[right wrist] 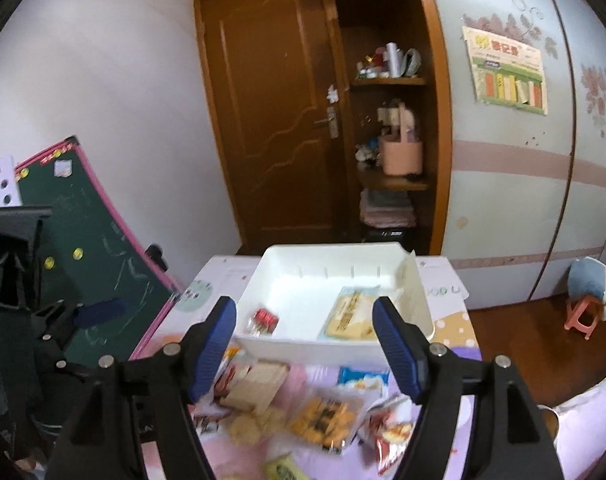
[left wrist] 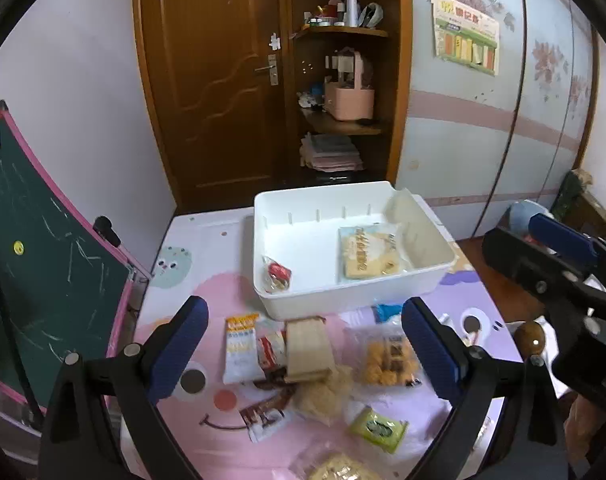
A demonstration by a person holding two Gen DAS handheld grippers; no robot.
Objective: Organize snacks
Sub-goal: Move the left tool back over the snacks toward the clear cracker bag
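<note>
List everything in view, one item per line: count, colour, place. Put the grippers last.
bin: one, white, far end of the table
biscuit pack: one, pale yellow, inside the bin, right side
small snack: one, red and clear, inside the bin, near-left corner
loose snack packs: about ten, mixed orange, tan, red, green and blue, on the table in front of the bin
table cover: one, pink and lilac cartoon print, under everything
chalkboard: one, green with pink frame, leaning at the table's left
door: one, brown wood, behind the table
shelves: one brown unit, cluttered, right of the door
left gripper: one, black with blue pads, open, empty
right gripper: one, same colours, open, empty
</note>
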